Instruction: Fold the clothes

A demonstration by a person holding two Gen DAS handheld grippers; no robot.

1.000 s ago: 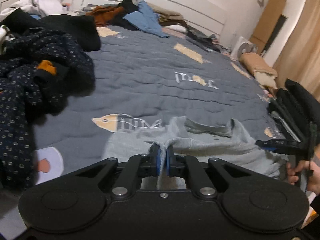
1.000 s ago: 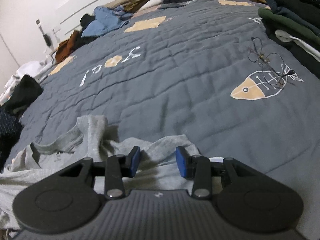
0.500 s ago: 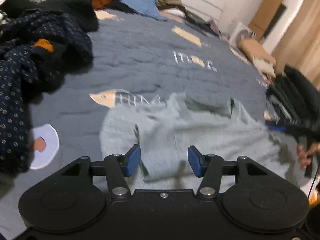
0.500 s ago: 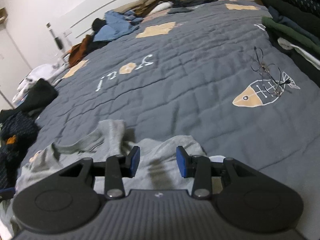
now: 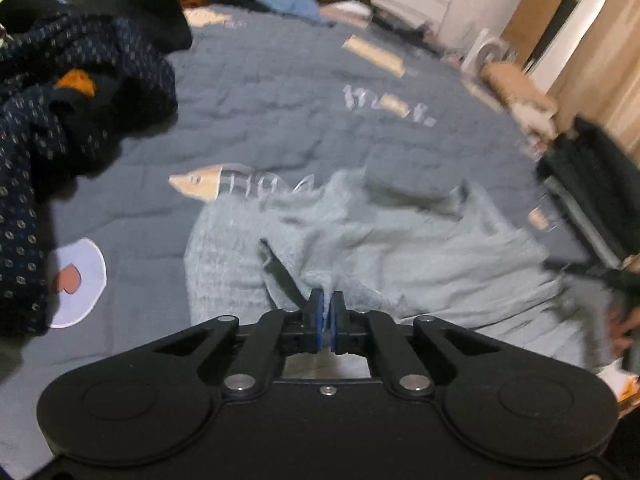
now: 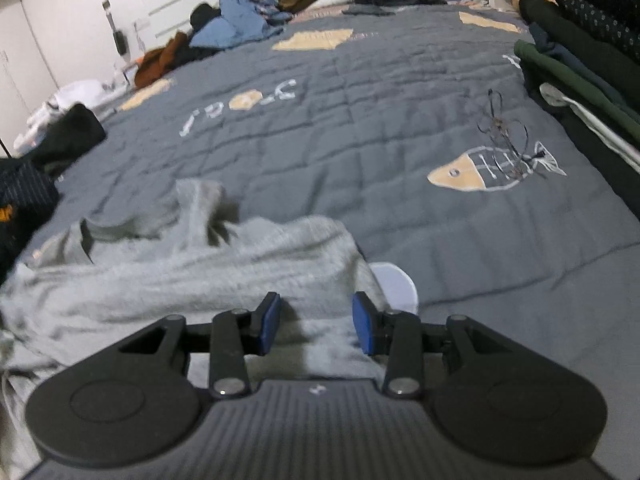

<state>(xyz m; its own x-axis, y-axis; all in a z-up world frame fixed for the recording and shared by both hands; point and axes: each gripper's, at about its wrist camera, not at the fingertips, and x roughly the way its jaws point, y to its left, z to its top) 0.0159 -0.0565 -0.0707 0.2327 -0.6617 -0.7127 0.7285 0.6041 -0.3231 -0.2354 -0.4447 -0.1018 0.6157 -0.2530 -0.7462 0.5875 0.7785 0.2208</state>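
Right now the grey sweater (image 5: 400, 248) lies spread but rumpled on the near part of the bed (image 5: 280, 92), its collar toward the headboard, presumably laid out there so the quilt gives a flat surface to fold on. The left tool (image 5: 327, 316) has its two blue pads pressed together on a pinch of the sweater's near fabric, and a small ridge of cloth rises right at the pads; that grip looks meant for lifting or dragging this side of the garment. The right tool (image 6: 316, 322) stands with its pads apart, over the sweater's other near corner, with fabric below the gap but neither pad pressing on it, so it holds nothing; I judge it is lining up its own pinch so both corners can be carried together

By count: one sweater in work, two tools, two pads on each. One dark dotted heap (image 5: 60, 132) sits at the left side of the bed, one stack of folded dark clothes (image 6: 580, 60) at the right side, and a further loose pile (image 6: 240, 24) by the headboard. Two fish patches show on the quilt, one per view. Part of a hand (image 5: 624, 328) shows, blurred, at the left view's right edge
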